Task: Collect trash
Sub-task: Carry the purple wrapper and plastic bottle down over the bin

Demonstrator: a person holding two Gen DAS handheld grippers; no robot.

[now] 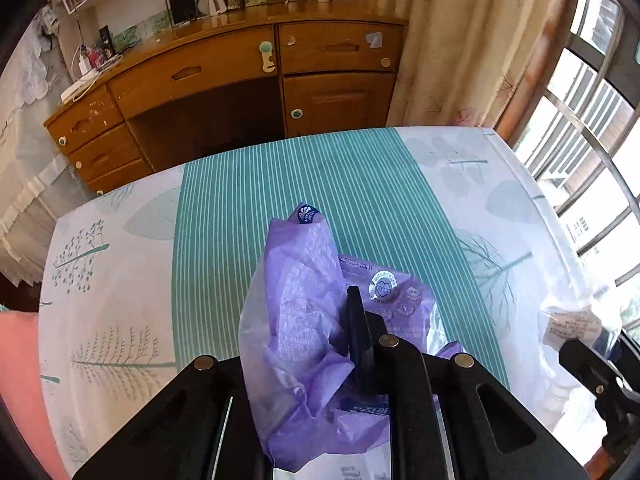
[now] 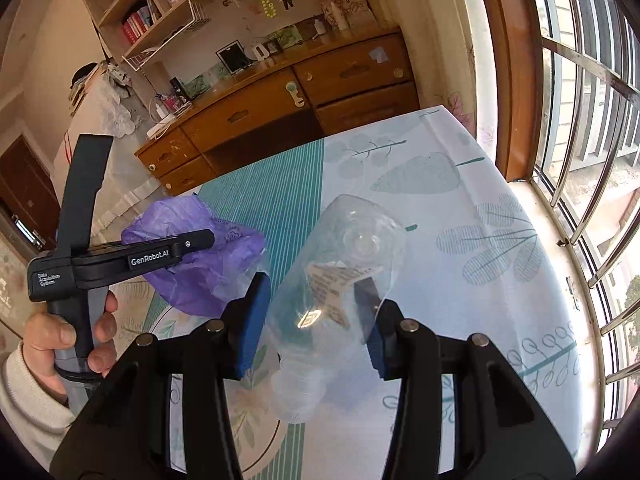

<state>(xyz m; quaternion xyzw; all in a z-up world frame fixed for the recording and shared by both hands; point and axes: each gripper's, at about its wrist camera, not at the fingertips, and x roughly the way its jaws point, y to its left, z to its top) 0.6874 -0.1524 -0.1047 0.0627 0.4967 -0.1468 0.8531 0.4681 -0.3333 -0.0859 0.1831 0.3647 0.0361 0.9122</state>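
A crumpled purple plastic wrapper point(image 1: 304, 312) lies on the teal-striped tablecloth point(image 1: 280, 184), and my left gripper point(image 1: 344, 320) is shut on it; one black finger point(image 1: 358, 328) shows, the other is hidden under the film. In the right wrist view the left gripper point(image 2: 198, 242), held by a hand point(image 2: 60, 336), clamps the purple wrapper point(image 2: 192, 284) from above. My right gripper point(image 2: 314, 292) is shut on a clear plastic bottle point(image 2: 344, 264) with a torn paper label, its blue pads point(image 2: 256, 312) pressing both sides. The bottle point(image 1: 572, 320) also shows at the left view's right edge.
The table's tablecloth point(image 2: 460, 216) has leaf prints on both sides of the teal band. A wooden desk with drawers point(image 1: 224, 76) stands beyond the far table edge. A curtain point(image 1: 460, 40) and a barred window point(image 2: 580, 120) are to the right.
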